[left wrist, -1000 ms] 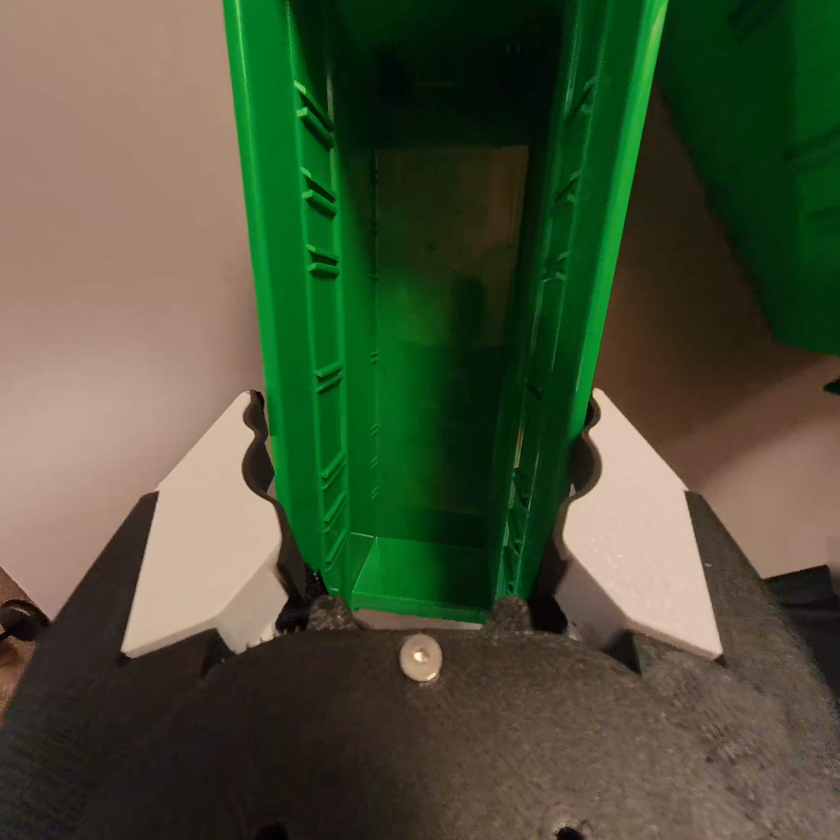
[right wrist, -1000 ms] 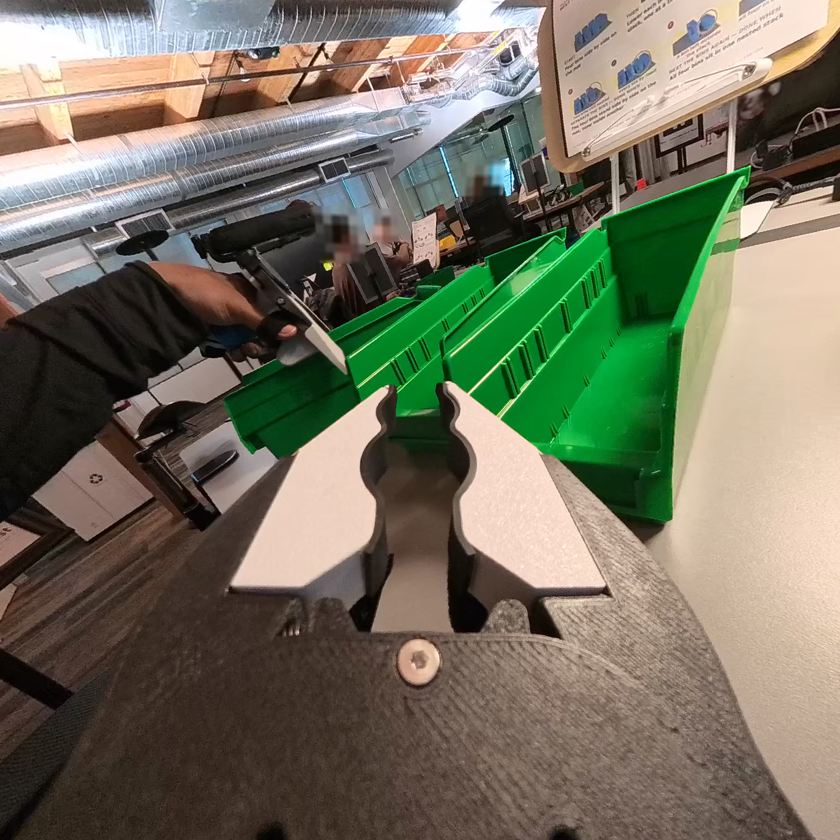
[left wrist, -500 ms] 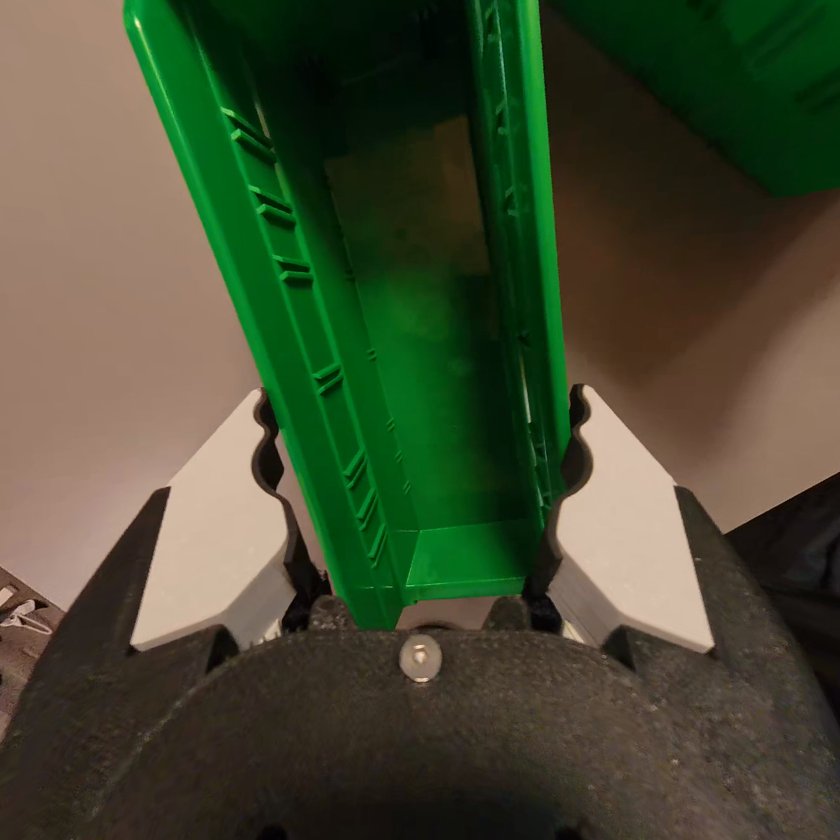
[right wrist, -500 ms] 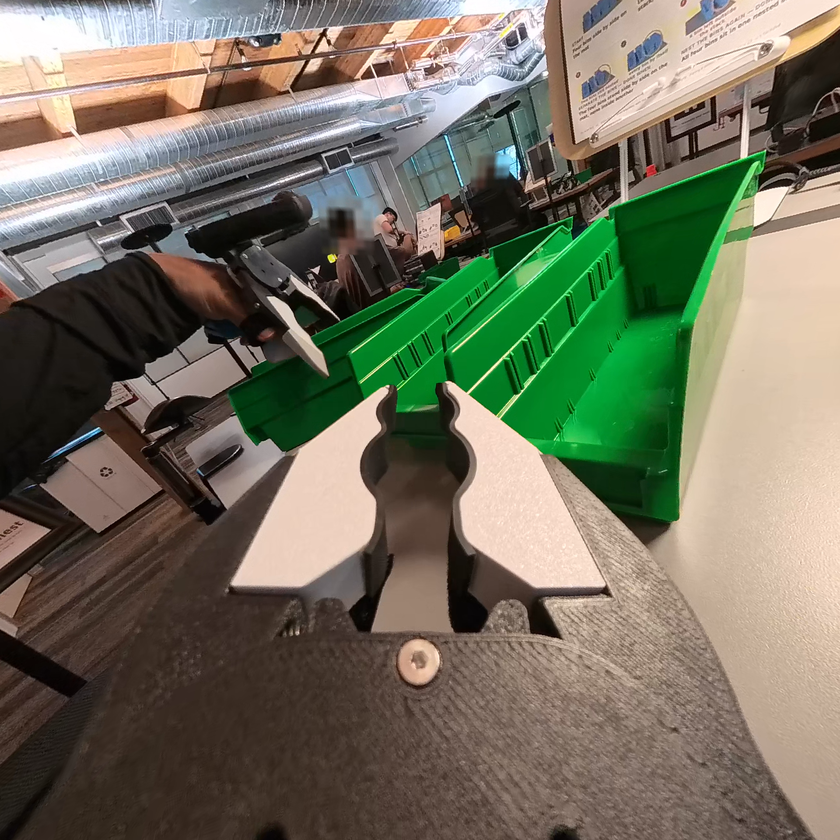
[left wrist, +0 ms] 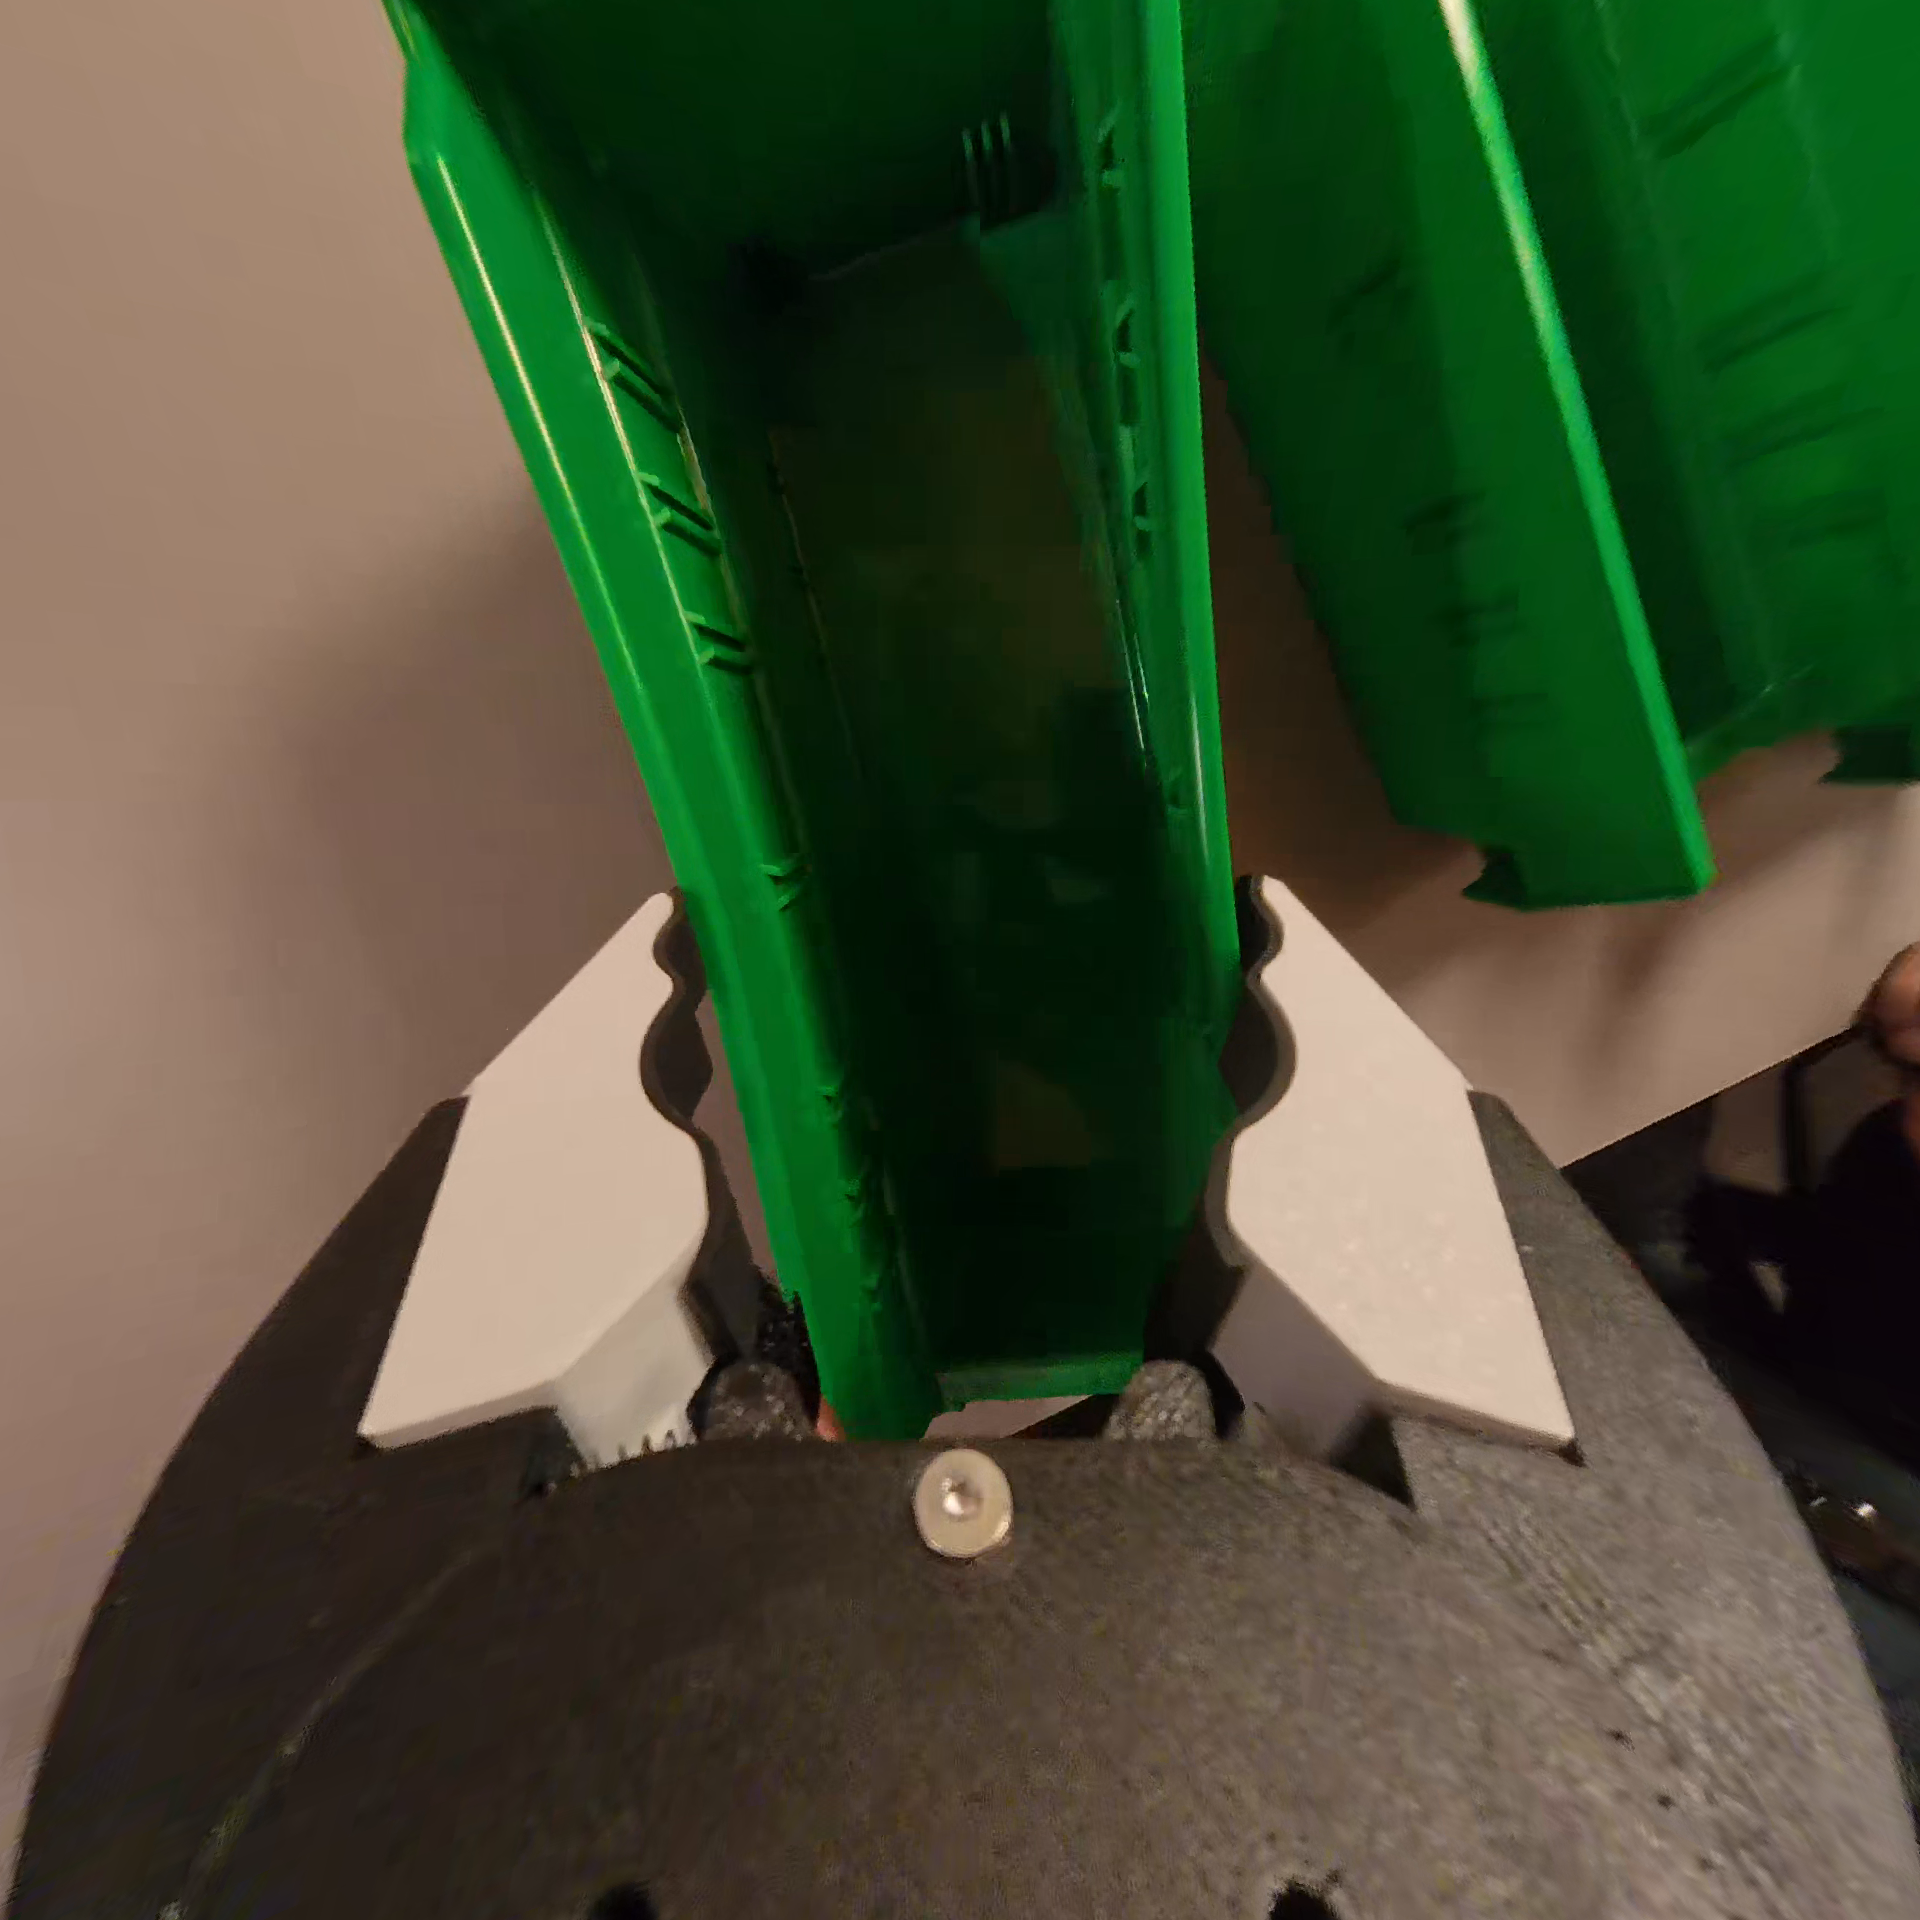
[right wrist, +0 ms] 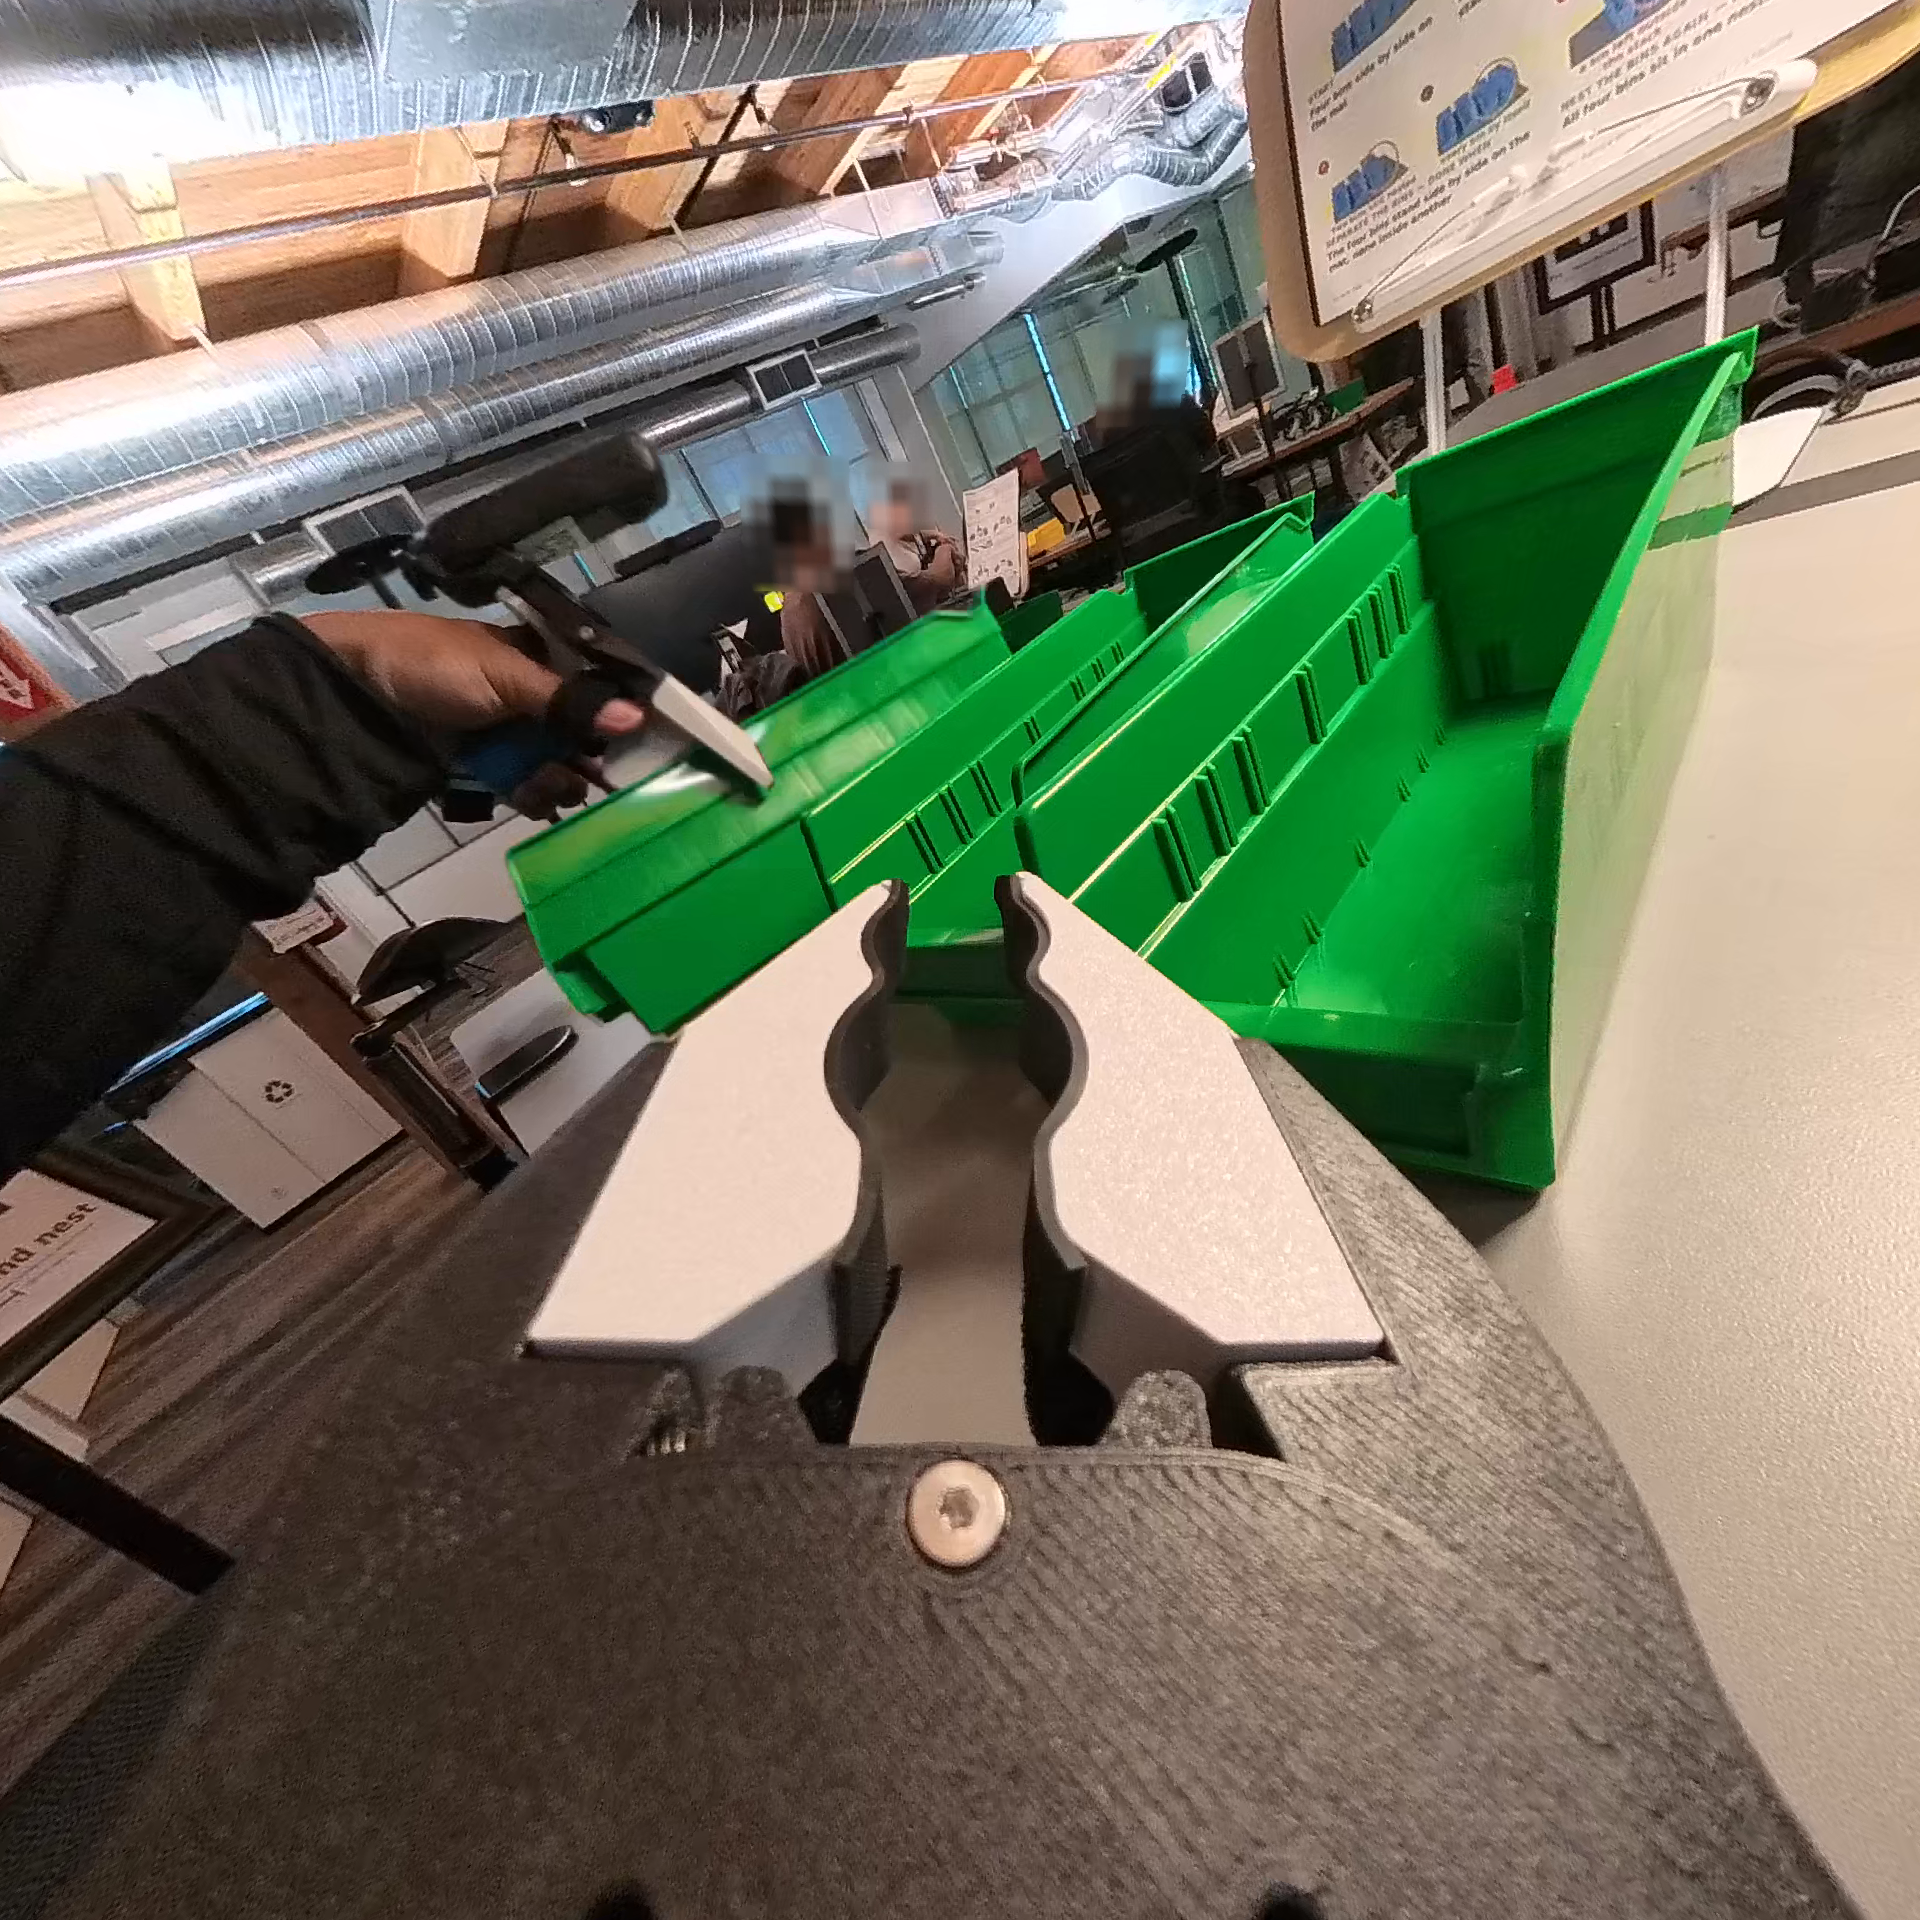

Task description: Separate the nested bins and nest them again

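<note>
My left gripper (left wrist: 961, 914) has a long green bin (left wrist: 935, 727) between its fingers, near the bin's end. Both pads touch the bin's side walls, so it is shut on the bin. In the right wrist view this gripper (right wrist: 717, 743), held by a hand in a dark sleeve (right wrist: 416, 675), sits on the leftmost bin (right wrist: 675, 883) at the table's left edge. Two more green bins (right wrist: 987, 790) (right wrist: 1455, 883) lie side by side to its right. My right gripper (right wrist: 951, 894) hovers low before the bins. Its fingers stand a little apart with nothing between them.
The bins lie on a pale table (right wrist: 1766, 1039). A neighbouring bin (left wrist: 1558, 468) shows at the upper right of the left wrist view. An instruction board on a stand (right wrist: 1507, 135) is behind the bins. The floor drops away left of the table.
My left gripper's fingers have closed in onto the green bin's walls, and the bin has swung and tilted in its view. The right gripper has barely moved, and its fingers stand as before.
</note>
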Motion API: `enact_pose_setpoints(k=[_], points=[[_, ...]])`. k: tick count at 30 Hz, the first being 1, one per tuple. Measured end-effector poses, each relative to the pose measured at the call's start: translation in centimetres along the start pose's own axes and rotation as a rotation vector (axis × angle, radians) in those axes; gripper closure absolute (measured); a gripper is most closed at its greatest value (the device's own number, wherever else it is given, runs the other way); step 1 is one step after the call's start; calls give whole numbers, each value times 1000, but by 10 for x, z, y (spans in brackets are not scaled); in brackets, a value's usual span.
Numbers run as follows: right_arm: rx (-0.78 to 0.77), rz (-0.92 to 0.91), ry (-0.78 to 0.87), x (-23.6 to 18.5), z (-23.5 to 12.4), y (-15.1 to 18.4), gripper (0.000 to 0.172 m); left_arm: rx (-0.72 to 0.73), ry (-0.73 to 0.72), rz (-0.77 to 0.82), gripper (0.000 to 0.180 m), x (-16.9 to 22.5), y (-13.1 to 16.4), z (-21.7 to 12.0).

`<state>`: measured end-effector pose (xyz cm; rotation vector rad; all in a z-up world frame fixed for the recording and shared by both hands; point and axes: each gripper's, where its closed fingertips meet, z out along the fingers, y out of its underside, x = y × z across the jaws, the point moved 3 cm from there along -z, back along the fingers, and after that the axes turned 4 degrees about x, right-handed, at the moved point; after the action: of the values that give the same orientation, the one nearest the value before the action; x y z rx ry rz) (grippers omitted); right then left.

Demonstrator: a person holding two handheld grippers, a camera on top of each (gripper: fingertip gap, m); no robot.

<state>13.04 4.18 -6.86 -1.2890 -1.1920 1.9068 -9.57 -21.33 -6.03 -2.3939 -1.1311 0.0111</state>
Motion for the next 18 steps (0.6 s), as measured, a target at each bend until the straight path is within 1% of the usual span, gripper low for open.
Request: enact_pose_setpoints(k=[3,6,8,10,14,16,18], points=[[-4,9,1,1,0,0,153,107,13,-72,79,-5,-13,-20],[-12,15,4,2,1,1,153,215,39,-145,79,1,-31,-47],[-15,17,6,2,2,1,153,285,67,-181,79,15,-46,-63],[-17,19,6,2,2,1,153,344,110,-207,80,38,-61,-73],[-15,29,0,2,1,1,153,405,227,-227,80,98,-86,-75],[-10,35,-4,2,0,0,153,408,261,-224,80,125,-95,-66],[-5,44,-11,2,-1,-1,153,386,249,-219,80,140,-100,-50]])
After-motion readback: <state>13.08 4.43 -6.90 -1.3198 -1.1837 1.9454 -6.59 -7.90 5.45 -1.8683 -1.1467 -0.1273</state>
